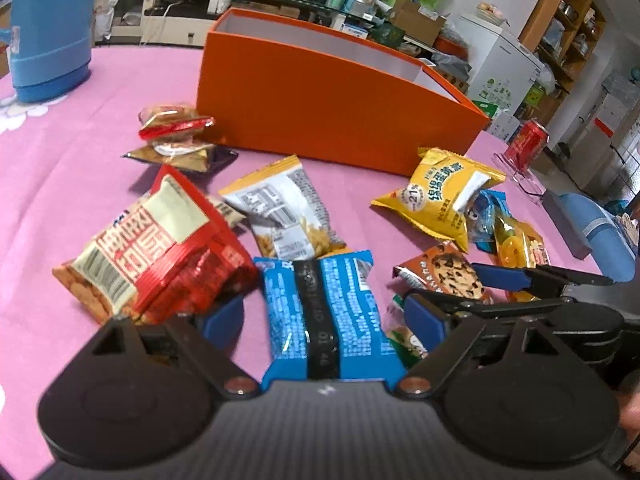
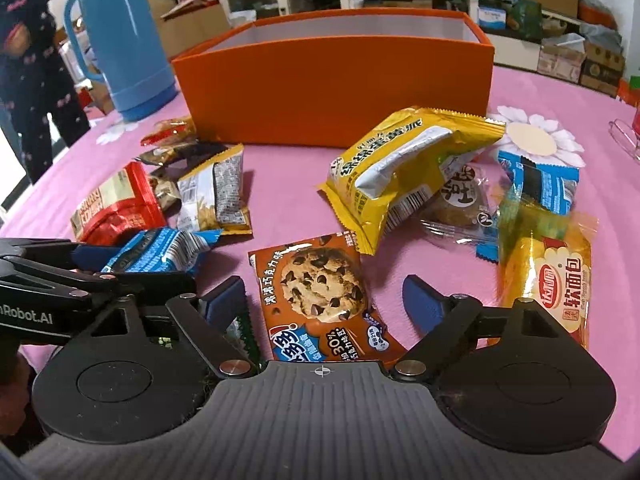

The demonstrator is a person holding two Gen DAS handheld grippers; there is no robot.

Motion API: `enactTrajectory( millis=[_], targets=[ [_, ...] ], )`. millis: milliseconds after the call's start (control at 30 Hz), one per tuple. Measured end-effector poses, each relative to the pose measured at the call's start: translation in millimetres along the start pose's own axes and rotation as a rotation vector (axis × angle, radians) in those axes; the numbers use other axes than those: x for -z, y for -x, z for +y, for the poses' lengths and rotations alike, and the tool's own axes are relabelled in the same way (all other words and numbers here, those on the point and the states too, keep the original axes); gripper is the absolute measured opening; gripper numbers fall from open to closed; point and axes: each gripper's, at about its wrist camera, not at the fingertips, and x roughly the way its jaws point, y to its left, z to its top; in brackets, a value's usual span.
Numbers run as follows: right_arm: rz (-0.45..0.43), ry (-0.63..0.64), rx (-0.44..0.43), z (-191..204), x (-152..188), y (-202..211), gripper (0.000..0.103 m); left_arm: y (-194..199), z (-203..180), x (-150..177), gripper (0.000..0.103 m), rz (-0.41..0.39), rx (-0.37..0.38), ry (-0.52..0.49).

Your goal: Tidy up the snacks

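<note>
Nearest in the left wrist view, the left gripper (image 1: 322,312) has its jaws spread wide, released, with a blue wafer packet (image 1: 326,312) lying between the blue fingertips (image 1: 222,316), seam side up on the pink surface (image 1: 60,184); whether the pads touch it cannot be told. In the right wrist view the right gripper (image 2: 324,300) is likewise released, jaws wide either side of a brown chocolate-chip cookie packet (image 2: 320,296) lying flat.

Left of the wafer packet a red-and-cream snack bag (image 1: 156,248) rests tilted, and just beyond lies a white-and-yellow packet (image 1: 286,212). To the right, a yellow egg-yolk pie packet (image 2: 404,172) sits puffed up, overlapping a clear-wrapped round cake (image 2: 456,200). At the right edge lies a gold soft-bread packet (image 2: 548,268), with another blue packet (image 2: 540,184) beyond it.

Farther back stands the open orange box (image 2: 336,88), white inside. At its far left stands a blue thermos (image 2: 124,36); to its far right, a red can (image 1: 526,140).
</note>
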Motion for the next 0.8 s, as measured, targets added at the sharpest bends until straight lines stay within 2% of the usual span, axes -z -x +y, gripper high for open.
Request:
enactTrajectory(
  millis=[233, 800],
  targets=[
    [0.0, -0.002, 0.012, -0.7, -0.4, -1.1, 0.082, 0.6, 1.1, -0.1, 0.089, 0.0, -0.013, 0.018],
    [-0.005, 0.0, 0.026, -0.5, 0.9, -1.4, 0.085, 0.9, 1.8, -1.4, 0.089, 0.002, -0.023, 0.027]
  ],
)
